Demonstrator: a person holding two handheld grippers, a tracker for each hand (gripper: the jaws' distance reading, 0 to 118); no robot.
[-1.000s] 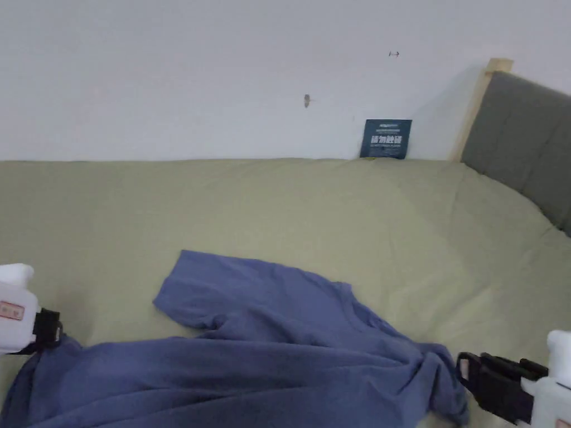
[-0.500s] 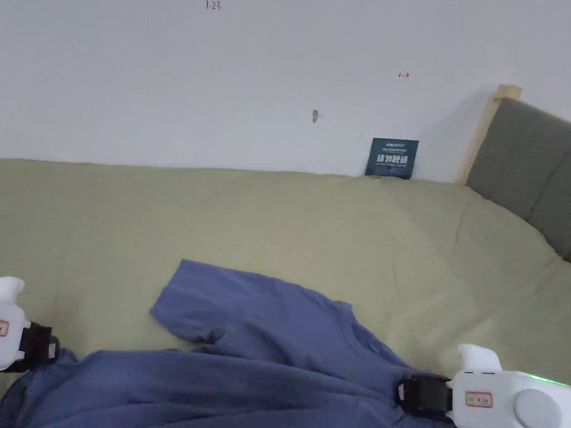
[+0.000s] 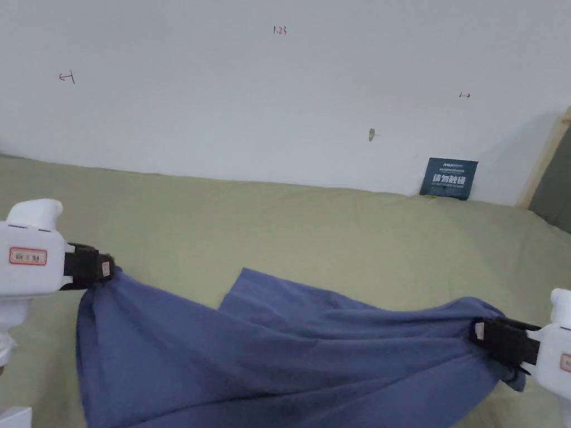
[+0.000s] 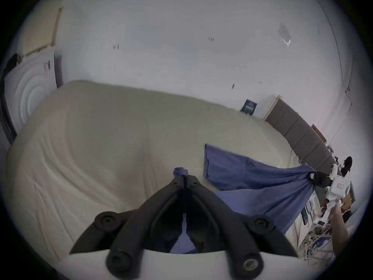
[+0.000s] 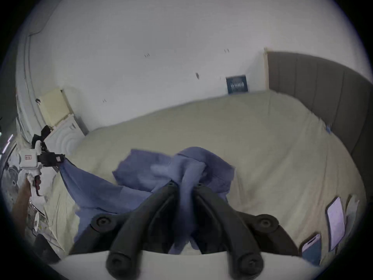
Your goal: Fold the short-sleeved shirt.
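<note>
The blue shirt (image 3: 290, 356) hangs stretched between both clamped hand-held grippers, left (image 3: 103, 268) and, seemingly, right (image 3: 478, 332).

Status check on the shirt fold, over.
Left gripper and right gripper both shut on the blue short-sleeved shirt. Shirt stretched between them, one sleeve lying on the pale green bed sheet. Nothing in the way.

shirt (image 3: 290, 356) on bed (image 3: 312, 228), card (image 3: 449, 178) behind

One blue shirt (image 3: 290, 356), two grippers, left (image 3: 106, 267) and right (image 3: 477, 330), one bed (image 3: 312, 228), one dark card (image 3: 449, 178), two phones (image 5: 336, 221).
</note>
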